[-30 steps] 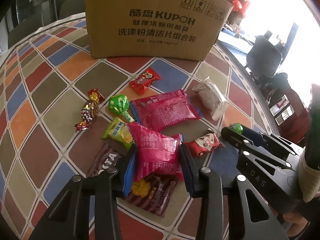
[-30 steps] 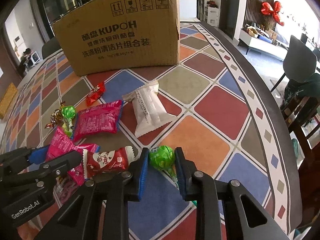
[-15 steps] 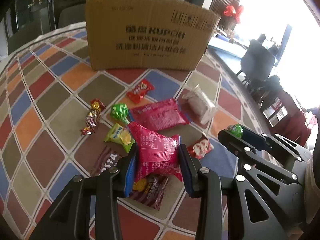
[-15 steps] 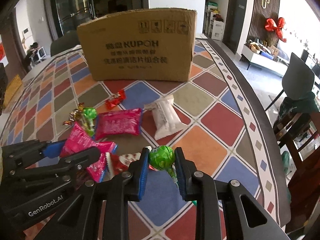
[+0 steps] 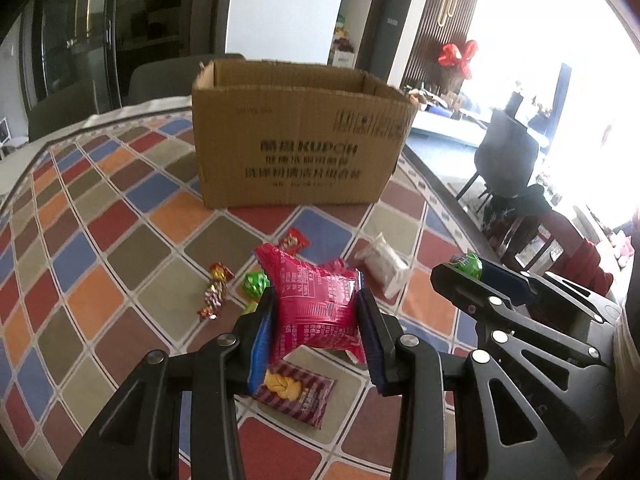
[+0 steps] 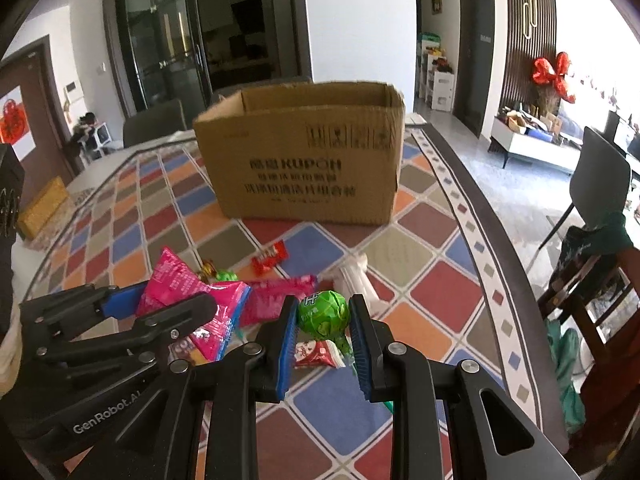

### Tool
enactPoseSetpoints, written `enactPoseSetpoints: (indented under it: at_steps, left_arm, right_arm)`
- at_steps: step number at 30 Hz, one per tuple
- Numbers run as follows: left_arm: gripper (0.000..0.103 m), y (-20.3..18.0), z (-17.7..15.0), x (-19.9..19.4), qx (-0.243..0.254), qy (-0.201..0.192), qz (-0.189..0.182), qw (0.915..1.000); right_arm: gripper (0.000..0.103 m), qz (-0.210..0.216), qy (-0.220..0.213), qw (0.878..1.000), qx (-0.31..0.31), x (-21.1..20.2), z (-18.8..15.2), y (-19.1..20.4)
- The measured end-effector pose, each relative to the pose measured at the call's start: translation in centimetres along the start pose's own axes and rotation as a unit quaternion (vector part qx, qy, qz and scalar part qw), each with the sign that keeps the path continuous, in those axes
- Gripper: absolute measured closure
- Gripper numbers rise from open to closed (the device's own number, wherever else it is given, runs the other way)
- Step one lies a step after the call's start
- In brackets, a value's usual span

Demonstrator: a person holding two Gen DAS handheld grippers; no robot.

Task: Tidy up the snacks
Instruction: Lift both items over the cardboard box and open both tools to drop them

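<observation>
left gripper [image 5: 316, 312]: fingers are closed on a pink snack packet [image 5: 316, 304], which is held clear of the desk [image 5: 120, 264], its corners flaring out above and below the blue pads.
right gripper [image 6: 323, 320]: fingers are set narrow and pressed on a green wrapped candy ball [image 6: 323, 313], also held off the desk; a green tail of wrapper is seen hanging below it.
cardboard box [image 6: 300, 168]: placed upright at the far side of the desk, top open, printed text on the front; its inside cannot be seen.
items left lying on the checked desk cloth, between the grippers and the box: a second pink packet [image 6: 276, 300], a white packet [image 5: 384, 264], a small red sachet [image 5: 294, 240], a gold-and-red twisted candy [image 5: 214, 292], a green foil candy [image 5: 256, 283], a dark striped biscuit packet [image 5: 296, 392] just below the left gripper, and a red-and-white packet [image 6: 318, 354] just under the right gripper.
chairs and room furniture are seen beyond the desk.
</observation>
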State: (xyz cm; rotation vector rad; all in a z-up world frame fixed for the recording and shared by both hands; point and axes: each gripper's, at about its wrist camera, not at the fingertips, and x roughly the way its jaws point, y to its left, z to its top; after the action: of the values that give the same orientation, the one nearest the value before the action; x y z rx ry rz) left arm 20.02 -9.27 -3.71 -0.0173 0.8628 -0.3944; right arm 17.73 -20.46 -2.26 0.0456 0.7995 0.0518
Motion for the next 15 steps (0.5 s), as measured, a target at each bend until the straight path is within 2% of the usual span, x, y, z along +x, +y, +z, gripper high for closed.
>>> enactPoseSetpoints:
  at_steps: [15]
  left_arm:
    - [0.064,0.4,3.8,-3.4,0.01,-0.073,0.013,0.9972]
  right_arm:
    - [0.076,0.019,-0.052,0.998,0.006,-2.3,3.7,0.5]
